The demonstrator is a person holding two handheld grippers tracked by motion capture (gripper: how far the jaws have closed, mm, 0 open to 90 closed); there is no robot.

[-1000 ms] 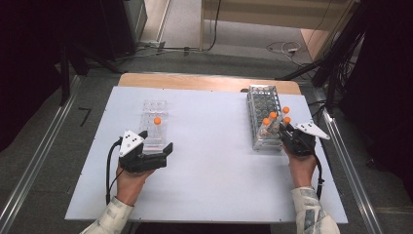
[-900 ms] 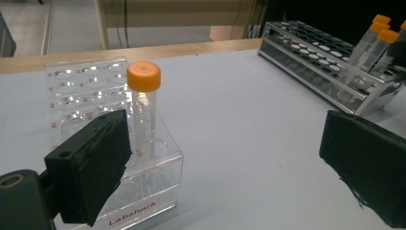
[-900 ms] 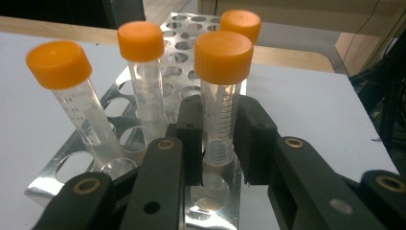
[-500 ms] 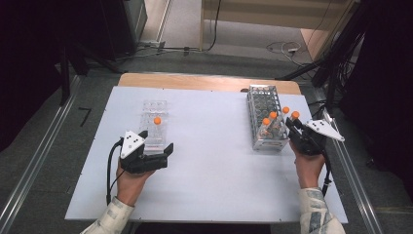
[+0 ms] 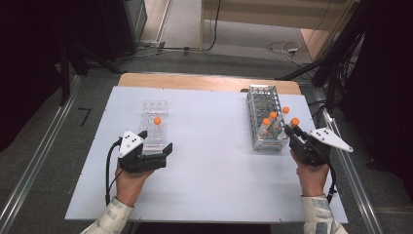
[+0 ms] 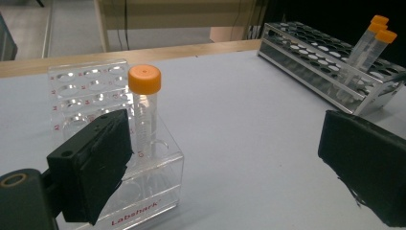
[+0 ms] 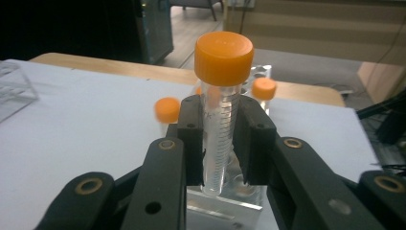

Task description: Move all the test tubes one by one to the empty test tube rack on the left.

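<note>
1. Right gripper (image 7: 221, 143), centre of the right gripper view: its jaws pinch a clear graduated tube (image 7: 219, 139) with an orange cap, held upright; in the high view it sits at right, just beside the metal rack (image 5: 265, 119).
2. The tube's lower tip hangs above the rack's near end; whether it is clear of the holes is hard to make out.
3. Three more orange-capped tubes stand in the metal rack, two of them blurred behind the jaws.
4. Left gripper (image 5: 146, 156), lower left of the high view: jaws spread wide, gripping nothing.
5. Clear plastic rack (image 6: 95, 139), partly hidden by the left jaw, holds one capped tube (image 6: 144, 112).
</note>
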